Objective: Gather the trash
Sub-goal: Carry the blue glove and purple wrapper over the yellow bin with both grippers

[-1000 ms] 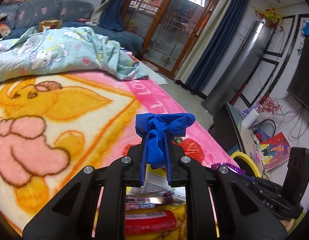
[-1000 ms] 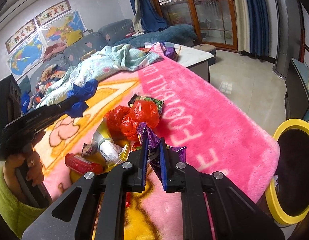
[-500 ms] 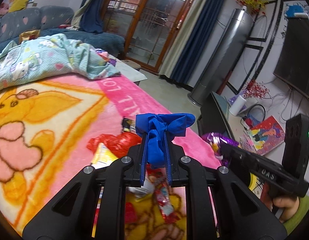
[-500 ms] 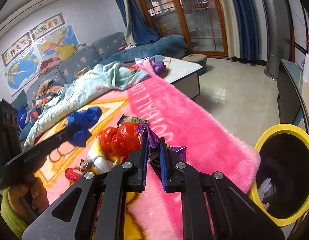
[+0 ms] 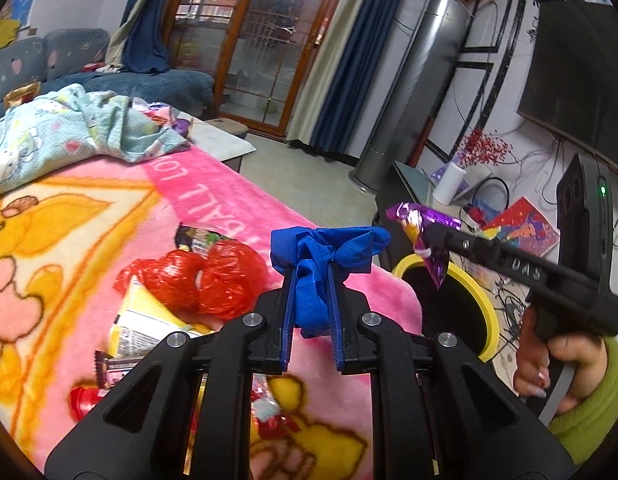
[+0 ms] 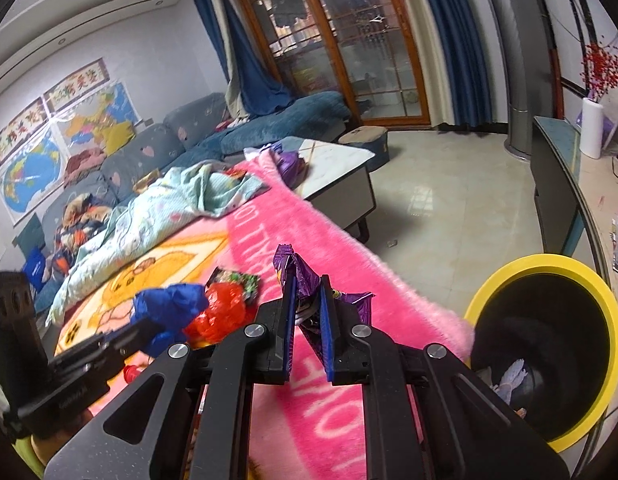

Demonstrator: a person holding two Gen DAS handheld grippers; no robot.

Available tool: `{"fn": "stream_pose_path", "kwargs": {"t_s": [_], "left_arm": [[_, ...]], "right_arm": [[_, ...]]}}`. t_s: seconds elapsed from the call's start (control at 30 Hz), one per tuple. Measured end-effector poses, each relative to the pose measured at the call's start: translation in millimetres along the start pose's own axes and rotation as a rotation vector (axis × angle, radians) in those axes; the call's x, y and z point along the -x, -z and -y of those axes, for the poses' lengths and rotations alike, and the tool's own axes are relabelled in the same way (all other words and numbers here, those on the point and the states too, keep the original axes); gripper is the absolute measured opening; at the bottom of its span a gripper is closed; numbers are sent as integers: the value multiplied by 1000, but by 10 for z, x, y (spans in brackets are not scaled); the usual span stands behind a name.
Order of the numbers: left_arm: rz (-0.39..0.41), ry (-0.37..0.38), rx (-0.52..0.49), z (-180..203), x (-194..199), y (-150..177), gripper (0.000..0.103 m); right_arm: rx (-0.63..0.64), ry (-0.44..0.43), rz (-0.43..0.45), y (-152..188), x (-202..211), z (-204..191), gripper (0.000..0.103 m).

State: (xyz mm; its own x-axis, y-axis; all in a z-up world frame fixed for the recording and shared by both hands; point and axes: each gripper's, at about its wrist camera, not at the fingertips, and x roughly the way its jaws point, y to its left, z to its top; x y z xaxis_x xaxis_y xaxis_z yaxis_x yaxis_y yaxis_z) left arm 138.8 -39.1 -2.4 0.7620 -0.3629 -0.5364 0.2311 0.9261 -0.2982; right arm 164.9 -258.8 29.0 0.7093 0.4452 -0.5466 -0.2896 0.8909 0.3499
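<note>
My left gripper [image 5: 311, 276] is shut on a knotted blue plastic bag [image 5: 325, 248], held above the pink blanket [image 5: 213, 196]. My right gripper [image 6: 307, 300] is shut on a purple foil wrapper [image 6: 299, 276]; it also shows in the left wrist view [image 5: 423, 232], hanging over the yellow-rimmed black bin [image 5: 483, 300]. The bin [image 6: 549, 344] stands on the floor off the blanket's edge and holds some trash. A red plastic bag [image 5: 205, 280], a yellow packet [image 5: 145, 320] and other wrappers lie on the blanket.
A light blue quilt [image 5: 69, 132] is bunched at the blanket's far end. A low white table [image 6: 337, 164], a sofa [image 6: 181, 140], a grey tower unit [image 5: 409, 92] and a side cabinet [image 6: 565, 184] with a paper roll surround the tiled floor.
Both grippers have swung right toward the bin with their loads. The purple wrapper now hangs over the bin's rim, and the blue bag is nearer the blanket's edge.
</note>
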Motion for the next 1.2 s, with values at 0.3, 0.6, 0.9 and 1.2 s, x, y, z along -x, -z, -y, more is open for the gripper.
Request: {"fn": "stream_pose_path", "kwargs": {"t_s": [0.3, 0.6, 0.9, 1.2], "left_arm": [[-17, 22, -46, 198, -101, 5, 10], [-45, 49, -103, 445, -255, 25, 10], [-65, 72, -153, 688, -365, 64, 10], [-101, 111, -225, 1032, -586, 107, 10]], "right_arm": [[-63, 44, 33, -63, 142, 346, 11], [-109, 113, 40, -39, 246, 668, 11], [-153, 153, 46, -16, 328, 925, 11], [-219, 183, 43, 36, 373, 1215, 11]]}}
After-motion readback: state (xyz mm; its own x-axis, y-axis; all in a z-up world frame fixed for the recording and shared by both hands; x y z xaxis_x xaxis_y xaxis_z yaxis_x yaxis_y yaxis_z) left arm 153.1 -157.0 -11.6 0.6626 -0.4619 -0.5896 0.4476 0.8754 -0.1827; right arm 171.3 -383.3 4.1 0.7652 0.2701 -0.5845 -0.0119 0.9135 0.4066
